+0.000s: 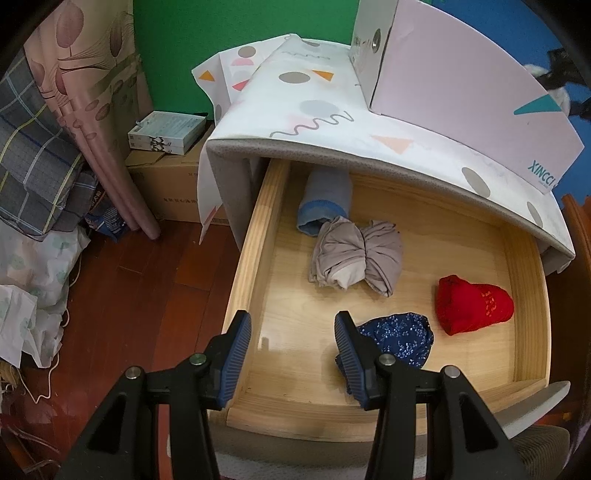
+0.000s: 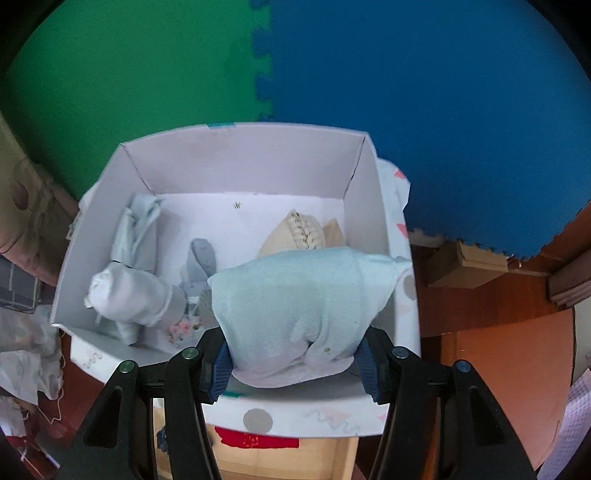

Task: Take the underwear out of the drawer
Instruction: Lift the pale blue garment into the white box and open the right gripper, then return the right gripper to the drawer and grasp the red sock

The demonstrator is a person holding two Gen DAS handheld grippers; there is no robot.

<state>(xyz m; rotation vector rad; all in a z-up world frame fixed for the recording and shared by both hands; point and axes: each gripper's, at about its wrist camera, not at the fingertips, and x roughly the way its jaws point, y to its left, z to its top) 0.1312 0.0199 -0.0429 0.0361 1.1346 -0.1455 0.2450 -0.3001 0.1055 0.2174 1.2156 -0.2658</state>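
A pink patterned curtain point(image 1: 92, 122) hangs at the left beside a green wall mat point(image 1: 240, 26); a blue wall mat point(image 2: 443, 129) joins it with puzzle teeth. A plaid quilt point(image 1: 33, 166) lies bundled behind the curtain. Two flat white packs point(image 1: 166, 132) rest stacked on a brown carton point(image 1: 173, 188), which stands on the red-brown wood floor point(image 1: 147, 295). Crumpled pale cloth point(image 1: 29, 295) and a white cord point(image 1: 55, 369) lie on the floor at the left.

A pale wooden drawer point(image 1: 255, 236) holds a red bundle point(image 1: 472, 304), a navy one speckled white point(image 1: 400, 338), a beige pair point(image 1: 354, 254) and a grey roll edged blue point(image 1: 325, 201), while a pale mint garment point(image 2: 295, 314) hangs over a white box point(image 2: 240, 162).
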